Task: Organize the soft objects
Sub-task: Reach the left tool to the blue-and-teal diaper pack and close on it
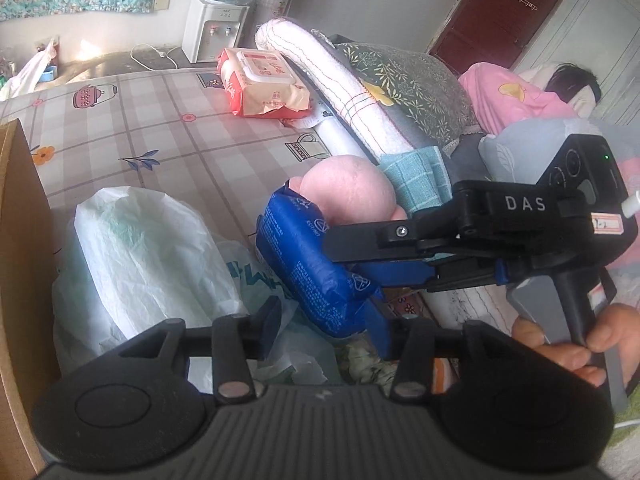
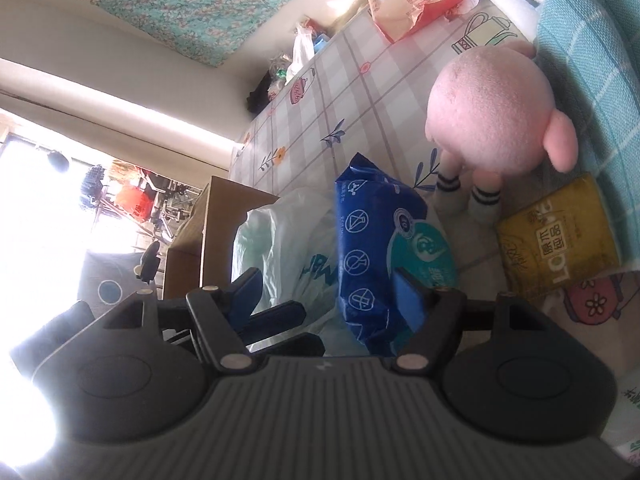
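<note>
A blue soft pack stands on end on the checked sheet, leaning against a white plastic bag. My left gripper is open, with the pack's lower end between its fingers and not pinched. My right gripper reaches in from the right, one finger above the pack's crimped end and one below. In the right wrist view the blue pack lies between the open jaws of the right gripper. It sits against the right finger, with a gap to the left one. A pink plush toy stands just behind the pack.
A yellow tissue pack and a teal towel lie right of the plush. A red-and-white wipes pack sits farther back. A cardboard box stands at the left. Rolled bedding and a person in pink lie at the right.
</note>
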`<move>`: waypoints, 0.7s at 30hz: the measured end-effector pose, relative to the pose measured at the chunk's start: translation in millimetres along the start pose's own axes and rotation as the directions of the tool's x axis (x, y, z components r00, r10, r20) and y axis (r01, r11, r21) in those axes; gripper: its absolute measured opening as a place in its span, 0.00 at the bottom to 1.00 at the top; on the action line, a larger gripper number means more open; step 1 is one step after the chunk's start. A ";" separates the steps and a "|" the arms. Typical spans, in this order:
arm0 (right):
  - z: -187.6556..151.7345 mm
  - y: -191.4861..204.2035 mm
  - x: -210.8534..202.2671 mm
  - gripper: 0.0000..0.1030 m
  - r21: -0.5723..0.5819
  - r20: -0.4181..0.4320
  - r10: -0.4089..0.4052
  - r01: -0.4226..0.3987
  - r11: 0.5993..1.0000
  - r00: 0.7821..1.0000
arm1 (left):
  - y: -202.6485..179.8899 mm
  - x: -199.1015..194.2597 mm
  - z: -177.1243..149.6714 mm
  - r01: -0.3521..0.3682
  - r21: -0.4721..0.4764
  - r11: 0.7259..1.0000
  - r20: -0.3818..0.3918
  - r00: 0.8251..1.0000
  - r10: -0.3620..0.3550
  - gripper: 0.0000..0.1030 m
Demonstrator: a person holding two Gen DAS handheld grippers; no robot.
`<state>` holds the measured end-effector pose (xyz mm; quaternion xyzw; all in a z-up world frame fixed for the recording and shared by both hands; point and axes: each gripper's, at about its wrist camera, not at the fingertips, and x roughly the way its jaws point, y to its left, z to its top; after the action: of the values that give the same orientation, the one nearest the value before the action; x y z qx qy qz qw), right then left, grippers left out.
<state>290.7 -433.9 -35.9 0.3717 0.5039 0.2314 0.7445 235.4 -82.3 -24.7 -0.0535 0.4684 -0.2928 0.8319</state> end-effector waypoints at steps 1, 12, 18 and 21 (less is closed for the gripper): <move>-1.3 0.6 2.1 0.69 0.003 -0.004 0.005 -0.005 1.000 1.000 | 1.2 -1.7 0.7 0.007 -0.007 1.000 0.003 1.000 -0.007 0.48; -1.7 -26.5 7.3 0.69 0.155 0.005 0.121 -0.120 0.980 0.993 | 16.4 24.3 8.0 0.004 -0.118 0.993 -0.064 0.998 -0.012 0.48; 1.2 -37.8 -4.9 0.69 0.167 0.048 0.092 -0.099 0.981 0.995 | 13.6 31.9 14.7 -0.016 -0.122 0.992 -0.080 0.997 0.007 0.47; 3.1 -42.6 -6.8 0.69 0.167 0.055 0.060 -0.069 0.983 0.997 | 13.6 33.8 17.2 -0.017 -0.137 0.990 -0.081 0.997 0.006 0.47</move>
<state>289.8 -466.0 -64.8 0.4555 0.4906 0.2025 0.7148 268.4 -92.5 -45.4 -0.0960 0.5206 -0.2570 0.8085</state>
